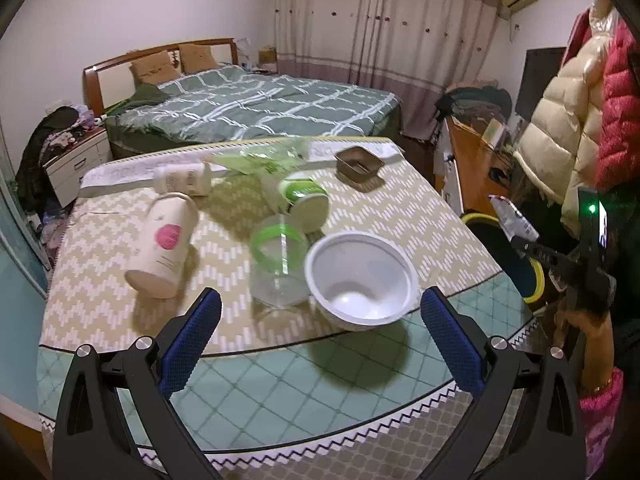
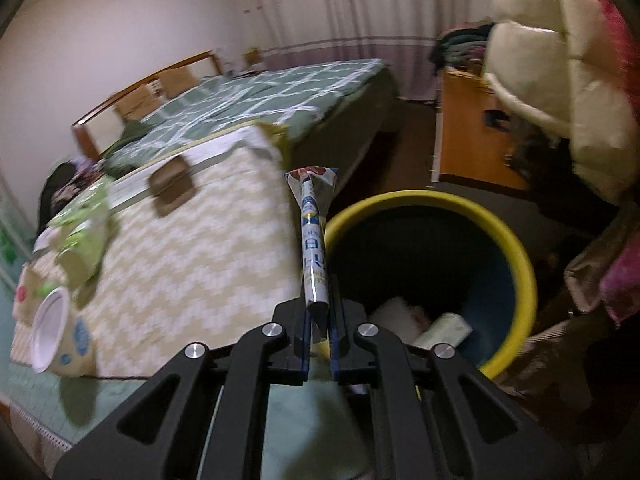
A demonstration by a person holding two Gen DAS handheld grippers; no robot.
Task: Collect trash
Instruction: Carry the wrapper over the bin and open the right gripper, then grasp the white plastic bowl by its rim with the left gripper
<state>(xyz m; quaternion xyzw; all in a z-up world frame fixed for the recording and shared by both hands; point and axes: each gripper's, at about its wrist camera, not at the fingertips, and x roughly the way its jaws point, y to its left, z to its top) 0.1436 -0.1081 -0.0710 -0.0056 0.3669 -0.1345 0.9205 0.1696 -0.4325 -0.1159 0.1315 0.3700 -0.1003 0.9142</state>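
Left wrist view: you are looking across the table (image 1: 400,200), its zigzag cloth carrying the litter.
Bin: the yellow-rimmed trash bin (image 2: 516,256) is standing on the floor just beside the table's right edge, with paper scraps lying inside.
Cups: a white bowl-cup (image 1: 360,280) is tilting near your left claw; a clear cup with a green rim (image 1: 278,264) is sitting just beside it; a pink-marked paper cup (image 1: 164,244) is lying on its side.
Left claw: your left gripper (image 1: 320,332) is hanging released, blue pads wide apart, nothing between them.
Right claw: your right gripper (image 2: 319,320) is clenching a foil wrapper (image 2: 314,236).
Wrapper: it is sticking up over the bin's near rim.
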